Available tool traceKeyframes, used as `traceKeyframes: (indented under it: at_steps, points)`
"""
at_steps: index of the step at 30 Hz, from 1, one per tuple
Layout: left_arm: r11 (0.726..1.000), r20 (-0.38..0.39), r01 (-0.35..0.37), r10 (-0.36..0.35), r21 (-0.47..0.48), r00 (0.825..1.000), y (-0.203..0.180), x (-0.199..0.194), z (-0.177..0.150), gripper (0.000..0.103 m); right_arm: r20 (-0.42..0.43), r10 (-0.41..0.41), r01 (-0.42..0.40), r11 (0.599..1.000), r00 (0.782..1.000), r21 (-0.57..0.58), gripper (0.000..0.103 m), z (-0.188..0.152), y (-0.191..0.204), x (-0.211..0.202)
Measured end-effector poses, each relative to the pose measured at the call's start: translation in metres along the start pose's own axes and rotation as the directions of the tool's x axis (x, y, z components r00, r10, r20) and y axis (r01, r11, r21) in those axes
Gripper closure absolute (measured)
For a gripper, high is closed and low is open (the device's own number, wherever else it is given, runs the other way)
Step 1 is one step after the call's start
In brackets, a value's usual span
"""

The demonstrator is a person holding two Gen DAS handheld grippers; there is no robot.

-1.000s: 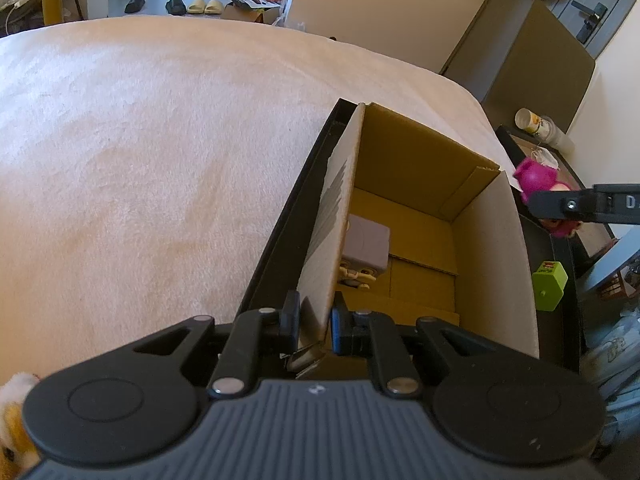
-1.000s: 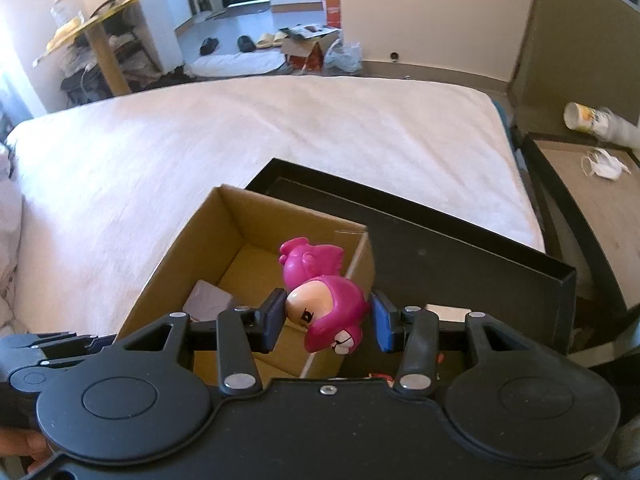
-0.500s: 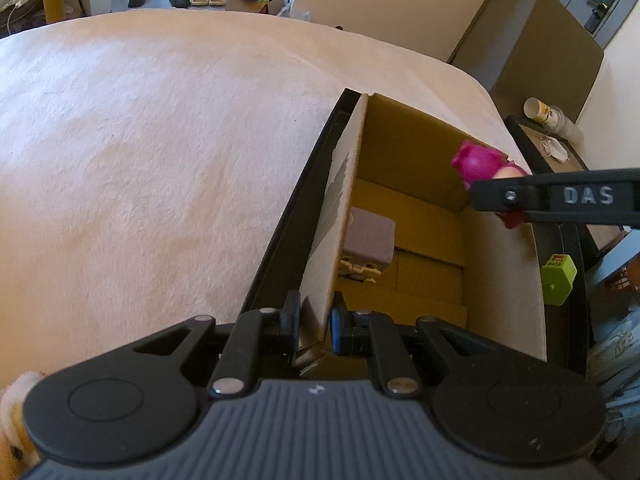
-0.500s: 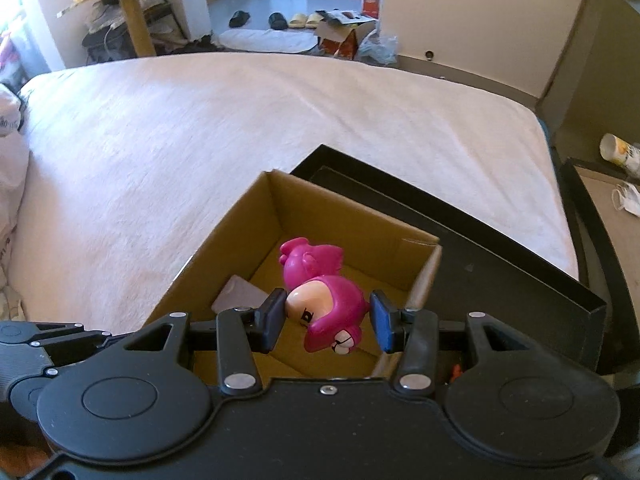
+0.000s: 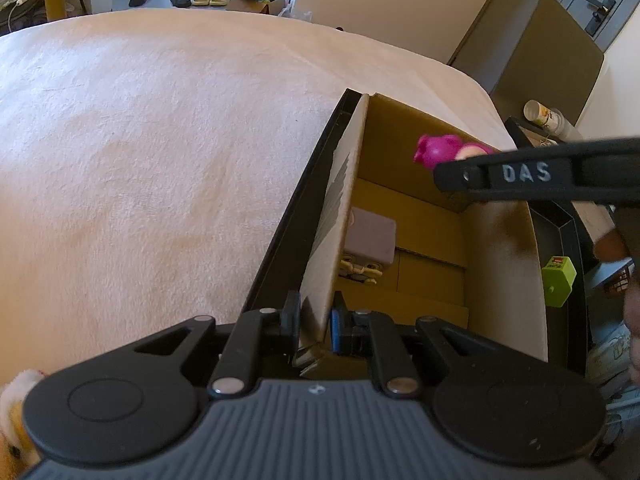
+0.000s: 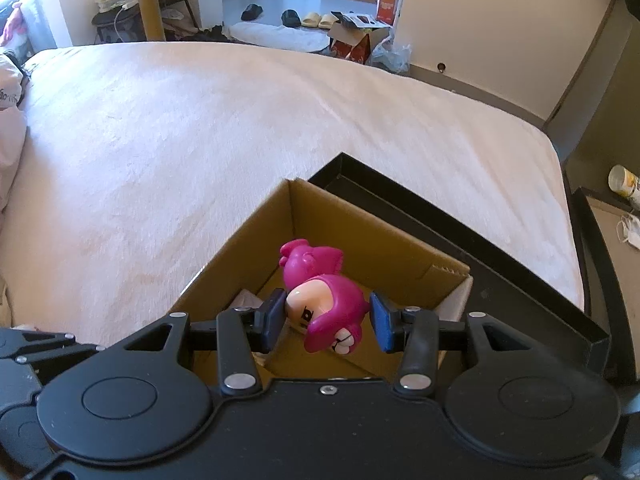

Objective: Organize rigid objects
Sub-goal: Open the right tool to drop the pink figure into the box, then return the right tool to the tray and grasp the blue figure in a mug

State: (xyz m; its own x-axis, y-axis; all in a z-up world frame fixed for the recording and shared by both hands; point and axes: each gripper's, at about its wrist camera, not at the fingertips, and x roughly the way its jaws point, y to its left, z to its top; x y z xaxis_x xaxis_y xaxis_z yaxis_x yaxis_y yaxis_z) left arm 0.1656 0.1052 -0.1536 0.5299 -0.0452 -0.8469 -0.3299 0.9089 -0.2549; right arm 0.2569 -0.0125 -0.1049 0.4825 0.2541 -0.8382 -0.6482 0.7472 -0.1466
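An open brown cardboard box (image 5: 404,148) (image 6: 360,224) stands in a black tray (image 5: 288,232) (image 6: 460,236) on a white bed. My left gripper (image 5: 314,320) is shut on the box's near left wall, one pad on each side of it. My right gripper (image 6: 326,318) is shut on a pink toy figure (image 6: 320,292) (image 5: 436,150) and holds it above the box's opening. On the box floor lie a grey block (image 5: 370,236) and a small cream toy (image 5: 360,270).
A green toy cube (image 5: 558,280) sits in the tray to the right of the box. The white bedspread (image 6: 200,120) spreads left and behind. A side table with a cup (image 6: 624,184) stands right. A plush toy (image 5: 16,400) shows at the lower left.
My right gripper carried the pink figure leftward, from past the box's right wall to above its opening. The left gripper kept its hold on the box wall.
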Motion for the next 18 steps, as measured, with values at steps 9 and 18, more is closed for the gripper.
traceKeyframes:
  at_steps: [9,18]
  points:
    - [1.0,0.001,-0.001,0.001,0.001,1.0,0.0,0.001,0.0,0.09,0.039,-0.004,0.004,1.0,0.999,-0.007,0.056,0.005,-0.001,0.002]
    - [1.0,0.003,-0.01,0.01,0.018,1.0,-0.003,0.0,-0.001,0.09,0.091,-0.002,-0.003,0.998,0.996,0.06,0.038,-0.024,-0.029,-0.031]
